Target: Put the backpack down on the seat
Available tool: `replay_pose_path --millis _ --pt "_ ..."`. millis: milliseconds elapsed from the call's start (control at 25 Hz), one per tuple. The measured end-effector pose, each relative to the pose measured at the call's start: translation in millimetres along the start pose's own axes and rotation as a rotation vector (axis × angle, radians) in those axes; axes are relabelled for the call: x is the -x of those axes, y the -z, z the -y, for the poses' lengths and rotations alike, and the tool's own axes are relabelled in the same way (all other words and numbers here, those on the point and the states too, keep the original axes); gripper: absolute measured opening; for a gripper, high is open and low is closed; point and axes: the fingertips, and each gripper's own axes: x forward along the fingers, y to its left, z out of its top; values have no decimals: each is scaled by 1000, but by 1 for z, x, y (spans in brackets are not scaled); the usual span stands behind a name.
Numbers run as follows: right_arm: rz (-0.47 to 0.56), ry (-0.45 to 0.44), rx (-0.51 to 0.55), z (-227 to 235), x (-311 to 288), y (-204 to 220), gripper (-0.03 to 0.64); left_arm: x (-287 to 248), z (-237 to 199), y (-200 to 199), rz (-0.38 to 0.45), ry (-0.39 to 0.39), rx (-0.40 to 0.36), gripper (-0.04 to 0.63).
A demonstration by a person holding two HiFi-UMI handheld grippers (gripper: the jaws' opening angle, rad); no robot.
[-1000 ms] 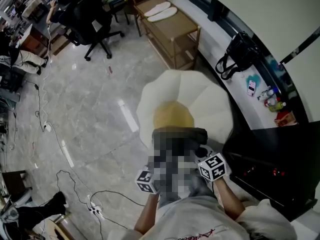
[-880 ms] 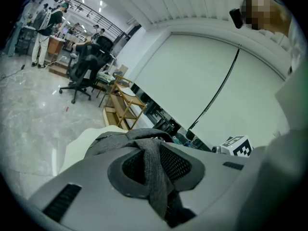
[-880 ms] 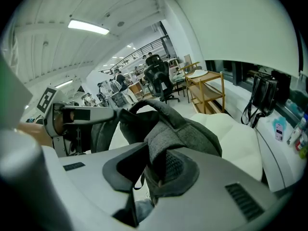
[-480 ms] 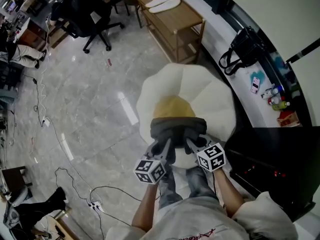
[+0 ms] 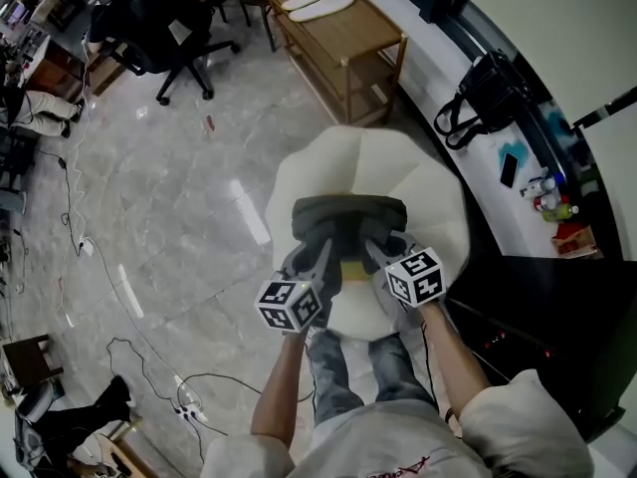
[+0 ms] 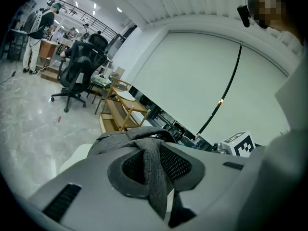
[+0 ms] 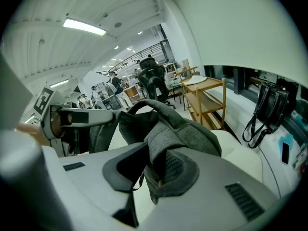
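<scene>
**Backpack held over the seat, set-down not yet done**

On the left lies open floor point(image 5: 169, 197), with only a cable point(image 5: 149, 366) trailing low near the person's feet. That side leaves the left elbow plenty of room to swing out.

The left gripper point(image 5: 320, 262) is clamped on the left strap point(image 6: 150, 162), and its own view shows the grey webbing pinched between the pads. The backpack point(image 5: 348, 217) hangs between the two grippers, over the back half of the white seat point(image 5: 428, 197). Whether its base already touches the cushion cannot be told. A wooden rack point(image 5: 343, 48) stands behind the seat, well apart from it.

The right gripper point(image 5: 378, 255) grips the right strap point(image 7: 159, 153) in the same way, with its pads closed on the fabric.

By my reading, the step in hand is the lowering itself. The next move calls for both grippers to come down together and level until the seat takes the weight. Only then should the straps be let go. The pack should stay centred, since the front rim next to the person's legs is the edge it could tip over.

Room is tighter on the right. A black cabinet point(image 5: 537, 327) stands just beside the seat's right rim, and a ledge point(image 5: 468, 172) carrying a black bag point(image 5: 483, 98) runs behind it.
</scene>
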Motion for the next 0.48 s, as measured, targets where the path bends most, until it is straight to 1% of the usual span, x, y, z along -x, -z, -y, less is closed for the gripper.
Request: replay_pose_path --millis 240,360,480 --pt "22 15 23 36 -27 -31 78 -43 -15 -28 2 14 -33 89" --pt "19 20 17 52 -39 -33 78 -61 -21 -31 -5 14 -38 89" --pt "2 25 -3 67 -53 -24 78 -78 -32 -23 -16 7 -22 89"
